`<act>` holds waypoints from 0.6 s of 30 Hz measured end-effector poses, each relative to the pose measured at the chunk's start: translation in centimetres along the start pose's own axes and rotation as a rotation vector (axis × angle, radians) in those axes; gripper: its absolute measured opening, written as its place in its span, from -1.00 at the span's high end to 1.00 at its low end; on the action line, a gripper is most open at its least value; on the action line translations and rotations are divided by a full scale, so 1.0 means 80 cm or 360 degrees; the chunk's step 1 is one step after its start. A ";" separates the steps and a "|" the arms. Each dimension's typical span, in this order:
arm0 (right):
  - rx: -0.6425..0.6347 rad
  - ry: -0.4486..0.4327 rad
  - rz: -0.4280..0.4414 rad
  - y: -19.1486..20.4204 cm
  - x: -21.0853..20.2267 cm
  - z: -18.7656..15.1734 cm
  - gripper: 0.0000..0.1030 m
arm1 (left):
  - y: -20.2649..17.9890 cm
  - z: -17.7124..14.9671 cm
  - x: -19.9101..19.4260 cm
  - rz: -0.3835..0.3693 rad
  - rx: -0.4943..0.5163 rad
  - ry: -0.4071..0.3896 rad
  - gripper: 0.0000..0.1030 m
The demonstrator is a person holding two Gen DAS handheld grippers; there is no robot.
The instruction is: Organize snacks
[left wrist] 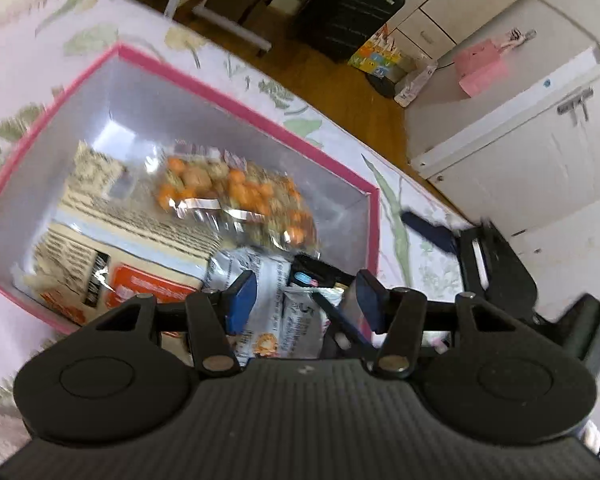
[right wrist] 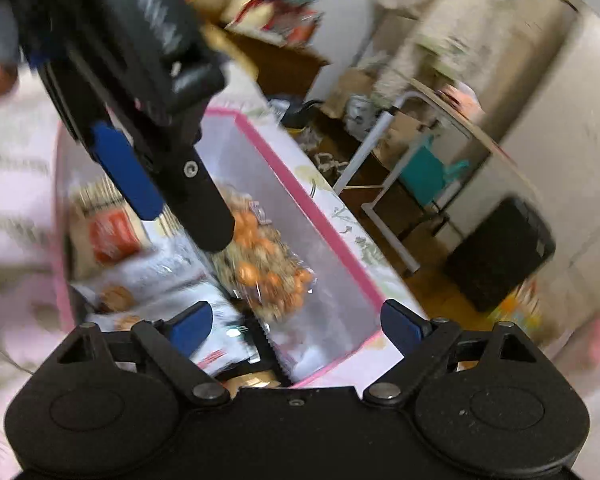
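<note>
A pink-rimmed box with white walls sits on a floral cloth and holds snacks. Inside lie a clear bag of orange and brown snacks, a cream packet with red labels and a silver-white packet. My left gripper is open just above the box's near end, over the silver-white packet. My right gripper is open and empty above the same box. The left gripper reaches down into the box in the right wrist view. The orange snack bag shows there too.
A black suitcase and a colourful box stand on the wooden floor beyond the table. White cabinets are at the right. A white-legged table and teal chair stand behind the box.
</note>
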State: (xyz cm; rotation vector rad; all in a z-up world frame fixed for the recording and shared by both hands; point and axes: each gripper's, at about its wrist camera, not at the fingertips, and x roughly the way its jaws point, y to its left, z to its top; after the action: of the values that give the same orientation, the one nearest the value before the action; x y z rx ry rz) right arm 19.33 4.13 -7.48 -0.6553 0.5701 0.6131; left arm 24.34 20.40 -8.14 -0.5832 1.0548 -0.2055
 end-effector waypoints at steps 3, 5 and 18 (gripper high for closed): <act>0.0283 -0.0061 -0.0028 0.002 -0.037 -0.016 -0.81 | -0.011 -0.012 -0.009 0.0039 0.0089 -0.0043 -0.02; 0.0480 -0.0098 -0.0001 -0.003 -0.060 -0.027 -0.81 | -0.018 -0.024 -0.017 0.0030 0.0141 -0.0057 -0.02; 0.1103 -0.0194 -0.0245 -0.057 -0.194 -0.079 -0.82 | -0.116 -0.108 -0.114 0.0122 0.0568 -0.0305 -0.07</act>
State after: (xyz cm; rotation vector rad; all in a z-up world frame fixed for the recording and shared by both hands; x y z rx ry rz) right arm 10.06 -8.36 0.22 -0.0065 0.5662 0.2751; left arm 13.46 13.52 0.72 -0.2343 0.8280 -0.2584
